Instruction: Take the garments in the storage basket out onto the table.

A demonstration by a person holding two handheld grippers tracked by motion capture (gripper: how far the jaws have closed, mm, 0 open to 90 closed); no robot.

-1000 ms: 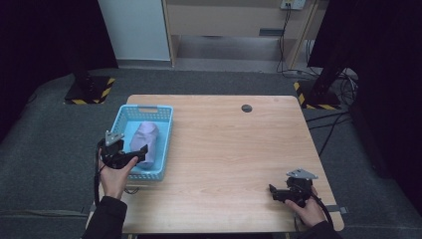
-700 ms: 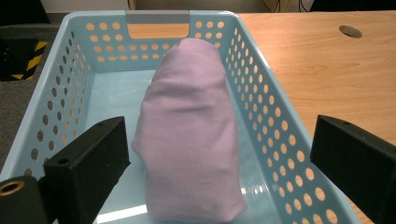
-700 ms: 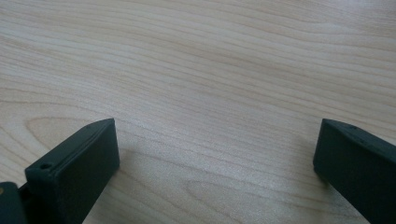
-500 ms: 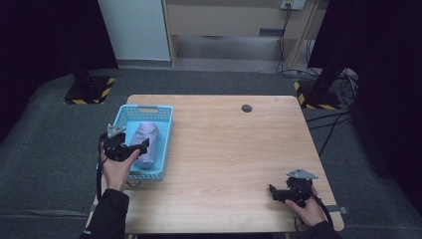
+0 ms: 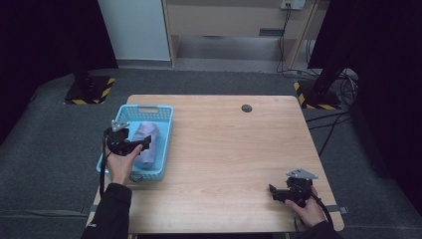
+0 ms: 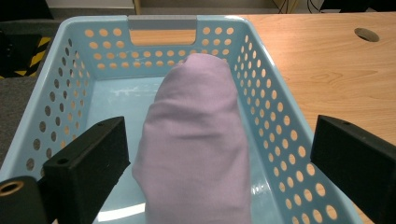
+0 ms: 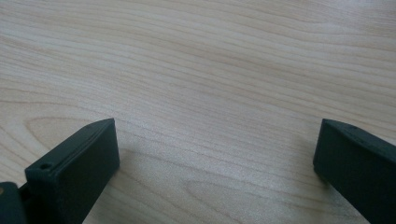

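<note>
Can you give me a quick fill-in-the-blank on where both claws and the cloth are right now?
1. The rolled purple cloth lies inside the light ____ basket.
2. The left claw has its jaws ____ on either side of the cloth.
3. The right claw hovers over bare ____ table, jaws apart.
4. The basket sits near the table's ____ edge in the high view.

Missing words: blue; open; wooden; left
</note>
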